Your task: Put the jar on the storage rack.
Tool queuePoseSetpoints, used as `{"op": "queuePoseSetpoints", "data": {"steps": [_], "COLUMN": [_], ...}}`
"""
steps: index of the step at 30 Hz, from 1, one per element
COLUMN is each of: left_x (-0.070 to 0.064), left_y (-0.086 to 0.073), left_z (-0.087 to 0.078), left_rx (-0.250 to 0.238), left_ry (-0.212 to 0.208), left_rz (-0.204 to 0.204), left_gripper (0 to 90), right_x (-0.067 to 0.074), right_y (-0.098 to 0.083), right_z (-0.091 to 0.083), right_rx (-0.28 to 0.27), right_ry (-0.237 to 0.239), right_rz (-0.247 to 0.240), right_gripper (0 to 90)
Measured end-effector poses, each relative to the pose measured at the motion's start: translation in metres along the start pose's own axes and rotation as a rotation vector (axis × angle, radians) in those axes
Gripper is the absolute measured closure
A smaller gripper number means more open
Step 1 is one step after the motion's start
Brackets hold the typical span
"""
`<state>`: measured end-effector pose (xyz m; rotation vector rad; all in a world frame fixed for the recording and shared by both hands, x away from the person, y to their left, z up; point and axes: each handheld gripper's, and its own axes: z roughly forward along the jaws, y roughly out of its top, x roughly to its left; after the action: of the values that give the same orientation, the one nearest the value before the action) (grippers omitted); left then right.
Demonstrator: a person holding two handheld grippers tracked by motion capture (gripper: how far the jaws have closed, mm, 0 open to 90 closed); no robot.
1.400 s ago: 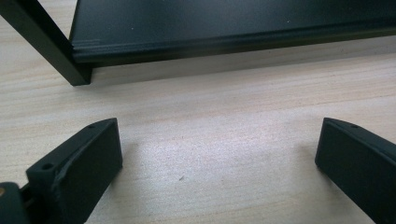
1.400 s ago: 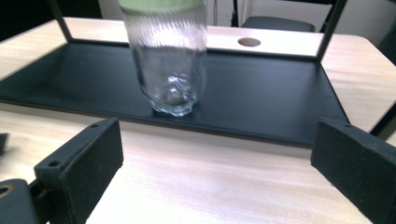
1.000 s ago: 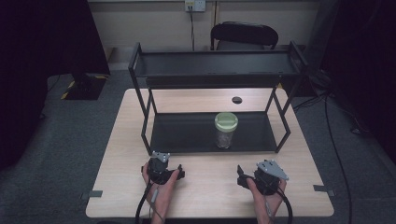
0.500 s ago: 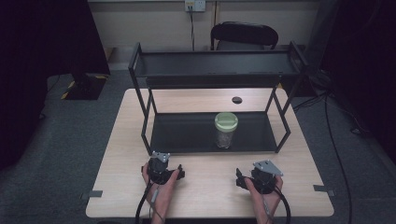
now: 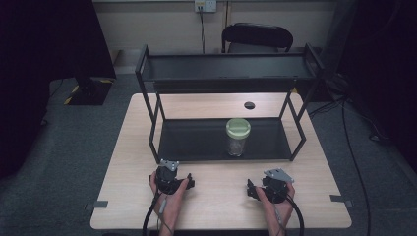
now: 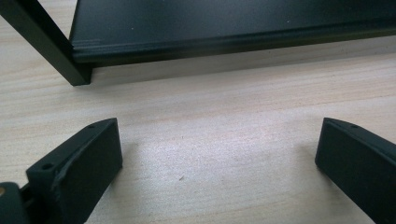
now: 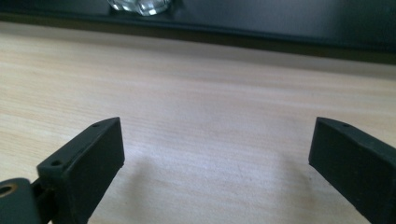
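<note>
1. The jar [image 5: 238, 137] is clear glass with a pale green lid, and it stands upright on the lower shelf [image 5: 196, 140] of the black rack [image 5: 226, 69]. It sits right of the shelf's middle and nearer its front edge than its back edge.
2. In the right gripper view the jar's glass base [image 7: 140, 6] shows at the top edge, left of centre, behind the shelf's front lip.
3. The right gripper [image 5: 255, 189] rests low over the table [image 5: 216, 206] near the front edge, right of the middle. It is well apart from the jar. Its jaws stand wide apart with bare wood between them and hold nothing.
4. The left gripper [image 5: 169, 182] rests near the front edge too, left of the middle and just in front of the rack's front left leg [image 5: 153, 147]. Its jaws are also spread wide and hold nothing.
5. In the left gripper view that leg's foot [image 6: 70, 70] and the shelf's front lip run across the top, close ahead of the jaws.
6. A hand [image 5: 172, 201] holds the left gripper from below, and another hand [image 5: 275, 204] holds the right one. A cable trails from each toward the front edge.
7. The rack stands on the back half of the table. Its upper shelf [image 5: 226, 68] carries nothing that can be seen.
8. A small dark round hole [image 5: 249, 105] lies in the tabletop behind the lower shelf.
9. A dark chair [image 5: 255, 37] stands beyond the table's back edge.
</note>
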<state>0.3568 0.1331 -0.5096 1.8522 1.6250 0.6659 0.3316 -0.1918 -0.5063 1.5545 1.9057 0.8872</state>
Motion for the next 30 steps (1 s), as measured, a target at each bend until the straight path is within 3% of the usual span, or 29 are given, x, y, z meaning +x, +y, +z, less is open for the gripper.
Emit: {"op": "queuePoseSetpoints", "data": {"steps": [7, 30], "left_x": [0.0000, 0.0000], "left_y": [0.0000, 0.0000], "left_z": [-0.0001, -0.0001], "left_rx": [0.001, 0.001], "left_ry": [-0.001, -0.001], "left_rz": [0.000, 0.000], "left_gripper": [0.1, 0.1], "right_x": [0.0010, 0.0009], "right_y": [0.0017, 0.0029], "right_z": [0.0058, 0.0079], "right_rx": [0.069, 0.076], "right_ry": [-0.006, -0.014], "right_rz": [-0.017, -0.013], "right_gripper": [1.8, 0.0]}}
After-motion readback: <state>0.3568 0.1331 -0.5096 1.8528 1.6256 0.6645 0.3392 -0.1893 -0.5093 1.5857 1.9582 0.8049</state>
